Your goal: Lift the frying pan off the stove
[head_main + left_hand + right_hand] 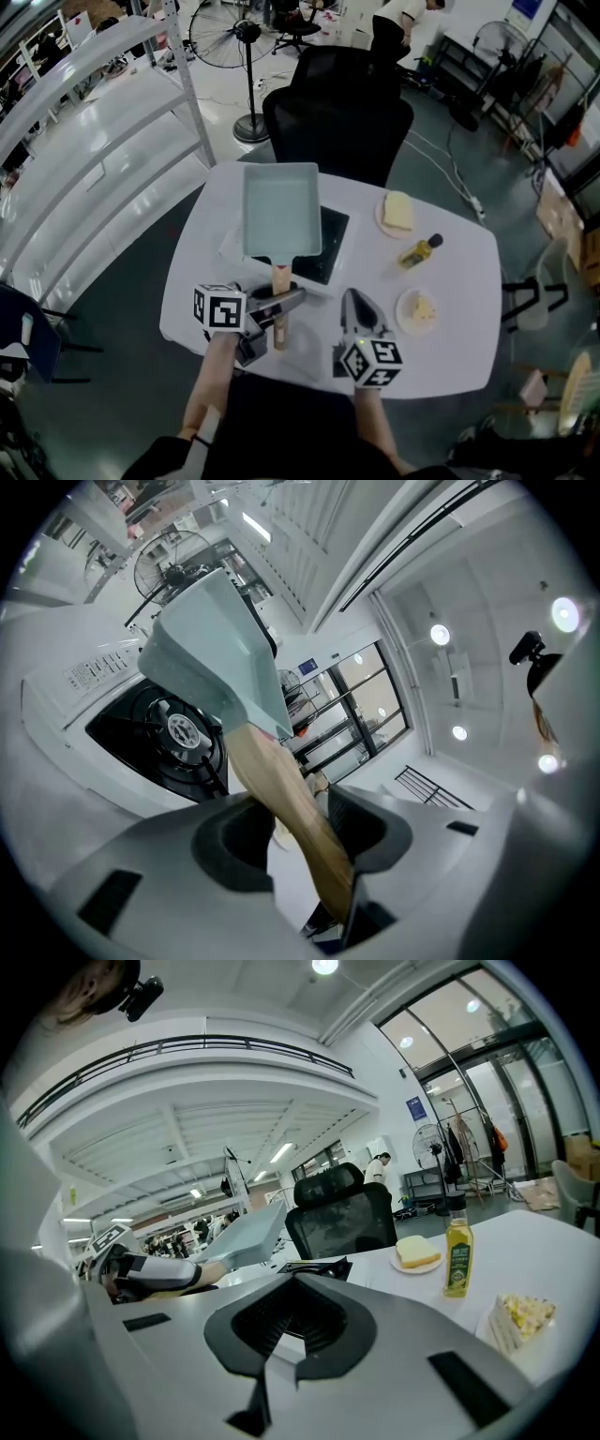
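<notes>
The left tool (278,311) is clenched on the wooden handle (279,279) of the frying pan (281,220). It grips toward the handle's near end, which I judge keeps the hand back from the stove (332,246) while the pan's weight hangs out at the far end. In the left gripper view the pale rectangular pan is tilted above the burner (176,729) with open space beneath, so it looks clear of the grate, though it is over the stove and not off to one side. The right tool (353,302) is at the near right of the surface (459,281), its jaws closed together on nothing, apparently parked out of the pan's way. An oil bottle (419,251), a bread plate (397,212) and a cake plate (418,309) lie to the right, well apart from the stove, so setting the pan down to the left seems safer; a single grip on a round handle could let the pan roll
</notes>
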`<state>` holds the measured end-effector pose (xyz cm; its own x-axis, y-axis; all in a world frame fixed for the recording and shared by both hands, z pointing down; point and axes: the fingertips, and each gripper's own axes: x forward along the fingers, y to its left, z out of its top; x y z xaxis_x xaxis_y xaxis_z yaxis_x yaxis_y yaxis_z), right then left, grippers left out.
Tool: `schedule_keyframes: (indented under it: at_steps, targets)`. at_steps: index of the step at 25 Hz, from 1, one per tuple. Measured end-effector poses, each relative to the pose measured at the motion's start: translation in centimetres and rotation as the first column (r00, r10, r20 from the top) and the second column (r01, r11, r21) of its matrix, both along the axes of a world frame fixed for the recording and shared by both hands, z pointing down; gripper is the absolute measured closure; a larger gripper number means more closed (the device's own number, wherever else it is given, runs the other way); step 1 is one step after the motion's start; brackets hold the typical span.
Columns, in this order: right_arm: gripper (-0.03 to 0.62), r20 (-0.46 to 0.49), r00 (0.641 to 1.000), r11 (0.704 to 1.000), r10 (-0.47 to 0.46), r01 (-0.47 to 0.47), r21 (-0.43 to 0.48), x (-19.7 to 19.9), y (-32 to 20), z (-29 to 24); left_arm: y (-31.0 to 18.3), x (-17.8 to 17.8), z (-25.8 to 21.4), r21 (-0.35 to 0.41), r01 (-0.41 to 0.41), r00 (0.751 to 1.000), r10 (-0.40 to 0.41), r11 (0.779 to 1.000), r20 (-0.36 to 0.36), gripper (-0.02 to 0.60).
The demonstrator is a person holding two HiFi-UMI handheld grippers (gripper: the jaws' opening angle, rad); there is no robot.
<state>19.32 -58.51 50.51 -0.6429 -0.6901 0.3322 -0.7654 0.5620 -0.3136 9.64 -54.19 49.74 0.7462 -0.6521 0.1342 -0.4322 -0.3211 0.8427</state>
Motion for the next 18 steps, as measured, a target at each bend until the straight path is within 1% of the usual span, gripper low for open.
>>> schedule_keyframes:
  at_steps: [4, 8, 15, 18]
  targets:
    - [0.589, -0.002, 1.000, 1.000, -0.007, 0.007, -0.001, -1.0, 0.5, -0.4, 1.0, -1.0, 0.2, -0.014, 0.005, 0.999, -0.004, 1.000, 0.037, 0.410]
    - [0.589, -0.011, 1.000, 1.000, -0.025, 0.025, -0.003, -1.6, 0.5, -0.5, 1.7, -2.0, 0.3, -0.022, 0.033, 0.999, -0.033, 0.999, 0.024, 0.410]
    - [0.589, -0.024, 0.997, 0.997, -0.079, 0.079, 0.002, -4.0, 1.1, -0.4, 3.4, -5.5, 0.2, -0.022, 0.129, 0.992, -0.129, 0.991, -0.004, 0.407]
    - [0.589, -0.026, 0.992, 0.993, -0.120, 0.120, 0.003, -5.7, 1.6, -0.6, 4.4, -7.7, 0.5, -0.029, 0.186, 0.983, -0.186, 0.982, 0.013, 0.407]
